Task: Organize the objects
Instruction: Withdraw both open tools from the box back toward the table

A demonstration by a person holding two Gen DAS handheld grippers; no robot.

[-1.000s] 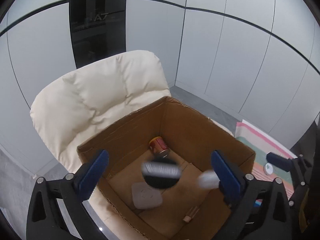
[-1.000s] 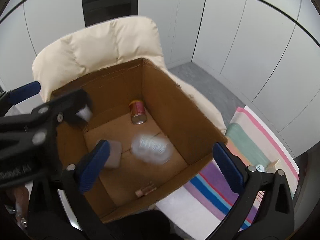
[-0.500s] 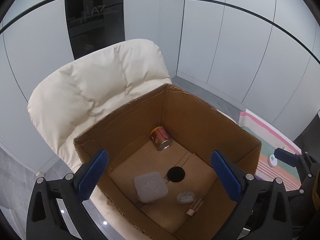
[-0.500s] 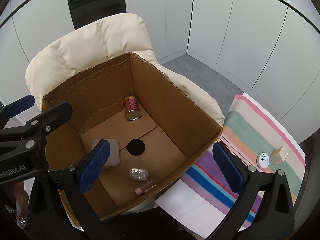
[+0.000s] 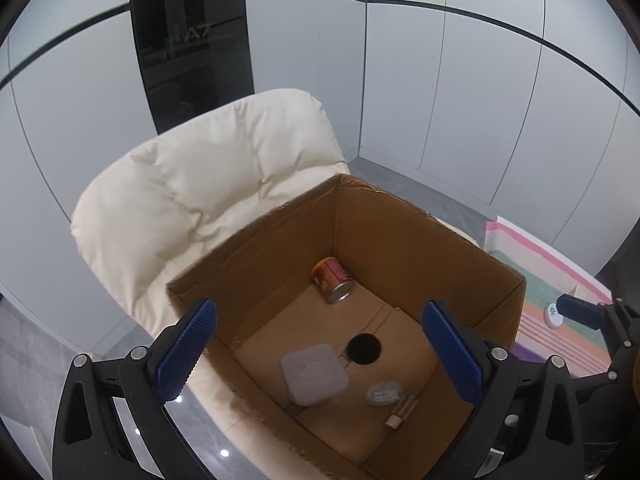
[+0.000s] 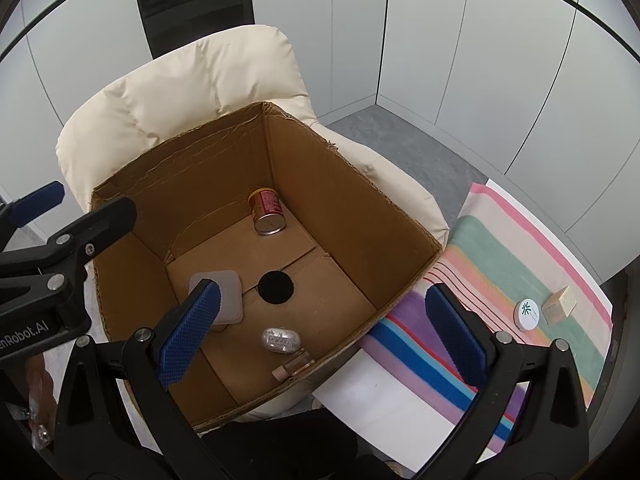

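Both the left gripper (image 5: 320, 360) and the right gripper (image 6: 326, 326) gape wide, empty, above the cardboard box (image 6: 360, 216). The white round tin (image 6: 529, 313) and small wooden block (image 6: 560, 305) lie on the striped cloth (image 6: 488, 248) right of the box, nearer the right gripper.

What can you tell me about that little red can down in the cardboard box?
The red can is a small metal tin with a red label trimmed in yellow and a bare silver end. It lies on its side on the floor of the cardboard box, in the far corner, apart from the other items. Neither gripper touches it.
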